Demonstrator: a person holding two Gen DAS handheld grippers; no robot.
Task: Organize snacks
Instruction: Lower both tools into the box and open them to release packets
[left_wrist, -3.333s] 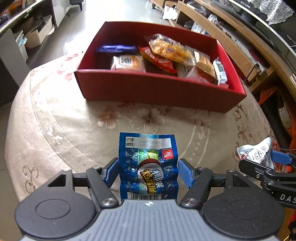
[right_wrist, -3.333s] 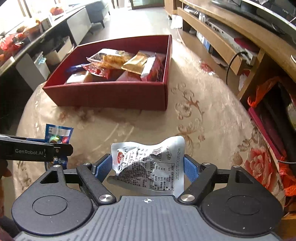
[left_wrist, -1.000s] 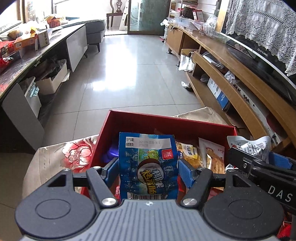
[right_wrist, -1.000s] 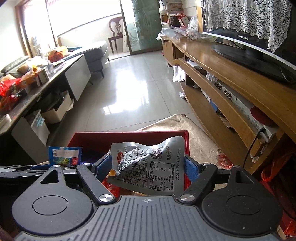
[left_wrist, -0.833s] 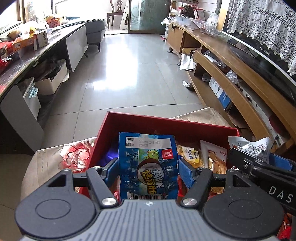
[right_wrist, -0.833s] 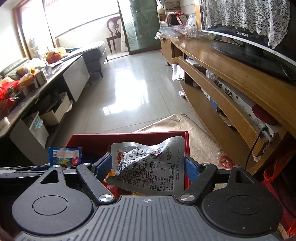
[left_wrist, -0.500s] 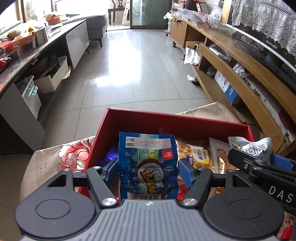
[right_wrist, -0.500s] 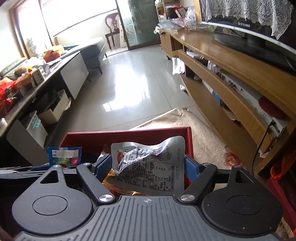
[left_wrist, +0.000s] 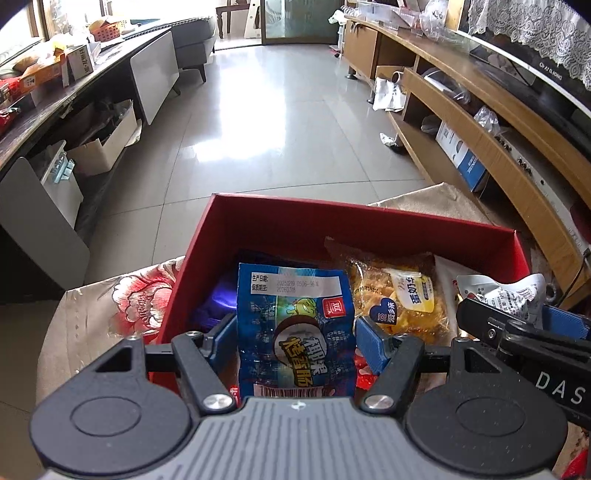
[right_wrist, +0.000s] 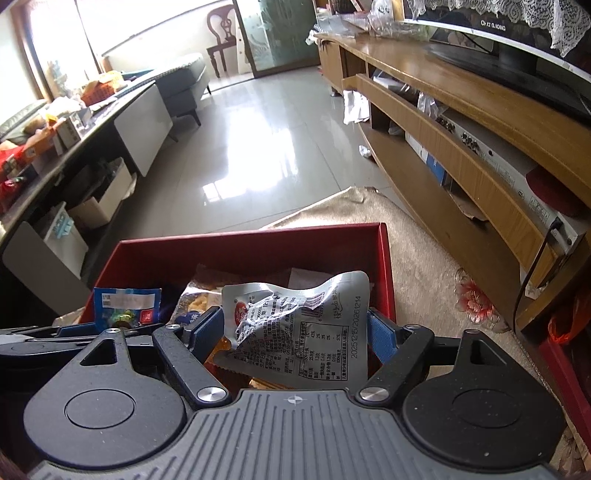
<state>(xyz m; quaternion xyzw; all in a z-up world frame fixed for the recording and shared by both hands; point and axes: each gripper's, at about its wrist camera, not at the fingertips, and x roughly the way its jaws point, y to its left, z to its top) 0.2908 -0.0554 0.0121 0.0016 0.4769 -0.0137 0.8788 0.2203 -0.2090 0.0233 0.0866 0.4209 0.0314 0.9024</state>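
Observation:
My left gripper (left_wrist: 295, 332) is shut on a blue sausage snack packet (left_wrist: 295, 325) and holds it upright over the near left part of the red box (left_wrist: 332, 225). My right gripper (right_wrist: 295, 332) is shut on a crumpled silver snack packet (right_wrist: 299, 328), held over the right part of the red box (right_wrist: 258, 240). Inside the box lie a yellow pastry packet (left_wrist: 399, 295), a purple packet (left_wrist: 218, 295) and other snacks. The silver packet (left_wrist: 502, 291) also shows at the right of the left wrist view, and the blue packet (right_wrist: 125, 302) at the left of the right wrist view.
The box stands on a table with a beige floral cloth (left_wrist: 122, 299). A wooden TV cabinet (right_wrist: 461, 140) runs along the right. A dark counter with boxes (left_wrist: 74, 85) is at the left. Tiled floor (left_wrist: 277, 122) lies beyond the table.
Both grippers have carried their packets from the table up over the red box. In the last second both have tilted down, so more of the box interior shows.

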